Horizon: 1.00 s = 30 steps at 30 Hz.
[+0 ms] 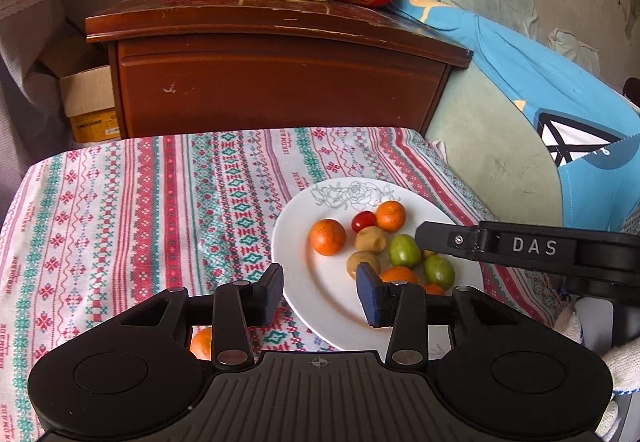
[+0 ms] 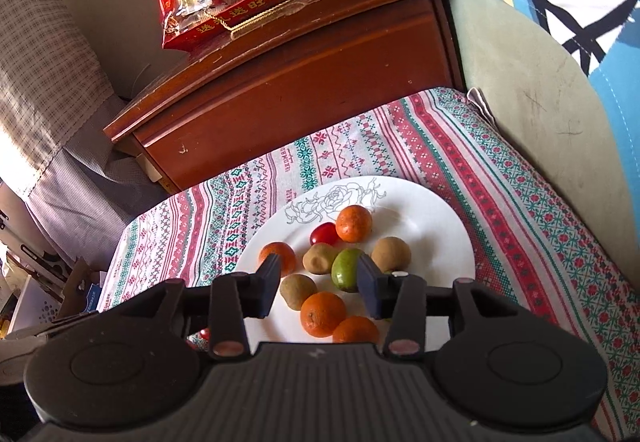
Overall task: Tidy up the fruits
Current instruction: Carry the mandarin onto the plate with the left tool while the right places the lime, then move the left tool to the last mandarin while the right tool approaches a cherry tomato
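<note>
Left wrist view has its own claw (image 1: 320,292) spread apart, holding nothing, parked over the near-left rim of the white plate (image 1: 304,282). One orange (image 1: 201,342) sits off the plate on the patterned cloth (image 1: 140,210), mostly hidden under the claw body. Right claw (image 2: 318,284) is also apart and empty, hovering above the fruit pile; its fingertip covers part of the green fruit (image 2: 347,268), and the nearest orange (image 2: 356,330) is cut off by the body. Cloth left of the plate is bare; the wooden cabinet (image 1: 280,90) sits behind the bench.
</note>
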Each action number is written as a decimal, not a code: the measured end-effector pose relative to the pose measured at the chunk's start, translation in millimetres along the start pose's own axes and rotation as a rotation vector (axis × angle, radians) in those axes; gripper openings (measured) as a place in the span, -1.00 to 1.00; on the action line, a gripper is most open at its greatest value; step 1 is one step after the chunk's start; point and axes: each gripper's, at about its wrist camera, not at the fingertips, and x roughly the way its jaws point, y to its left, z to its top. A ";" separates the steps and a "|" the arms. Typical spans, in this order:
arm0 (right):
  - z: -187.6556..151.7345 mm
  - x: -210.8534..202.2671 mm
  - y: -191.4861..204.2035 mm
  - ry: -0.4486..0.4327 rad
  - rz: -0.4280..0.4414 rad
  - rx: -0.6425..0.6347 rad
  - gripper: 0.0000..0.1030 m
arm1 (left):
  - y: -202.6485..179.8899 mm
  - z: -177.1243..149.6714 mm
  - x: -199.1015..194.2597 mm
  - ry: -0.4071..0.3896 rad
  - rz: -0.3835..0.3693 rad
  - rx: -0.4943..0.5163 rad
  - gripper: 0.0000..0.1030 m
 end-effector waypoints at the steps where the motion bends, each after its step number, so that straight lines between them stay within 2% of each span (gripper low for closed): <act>1: -1.2 -0.2 1.9 0.003 0.001 -0.007 -0.14 | 4.1 1.2 -2.8 -0.002 0.011 -0.008 -0.23; 9: -13.3 -3.5 22.7 0.028 0.049 -0.080 -0.14 | 37.6 6.2 -26.8 -0.011 0.102 -0.077 -0.23; 21: -39.6 1.6 60.4 0.050 0.136 -0.180 -0.16 | 61.1 -11.4 -44.3 0.002 0.164 -0.126 -0.23; 25: -49.9 10.1 71.1 0.069 0.149 -0.215 -0.27 | 72.4 -15.1 -43.9 0.014 0.201 -0.163 -0.23; 30: -56.7 23.4 80.6 0.074 0.151 -0.246 -0.37 | 82.3 -18.0 -44.8 0.024 0.200 -0.201 -0.23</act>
